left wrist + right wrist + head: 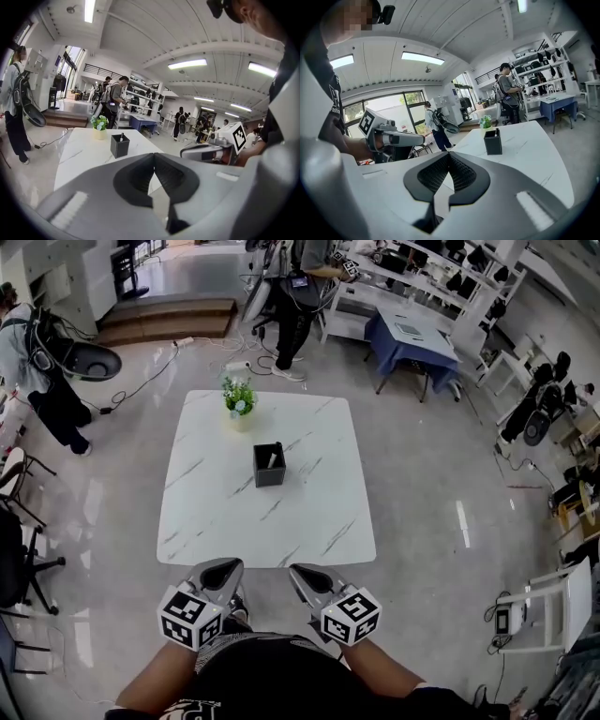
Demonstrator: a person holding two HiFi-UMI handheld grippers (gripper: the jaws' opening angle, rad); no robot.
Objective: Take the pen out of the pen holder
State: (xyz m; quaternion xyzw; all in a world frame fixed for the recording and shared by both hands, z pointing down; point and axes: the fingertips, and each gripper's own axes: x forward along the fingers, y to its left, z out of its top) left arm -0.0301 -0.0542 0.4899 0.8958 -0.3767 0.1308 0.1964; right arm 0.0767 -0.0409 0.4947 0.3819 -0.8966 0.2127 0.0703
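Square black pen holder, centre frame, on veined white table; pen mostly hidden; left gripper and right gripper pressed together

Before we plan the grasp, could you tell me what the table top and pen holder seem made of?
Table top: white with grey veins, so marble or a marble-look laminate. Pen holder: matte black, flat square walls, probably plastic, not certain.

Glossy white marble-look table, matt black pen holder, shiny pale floor
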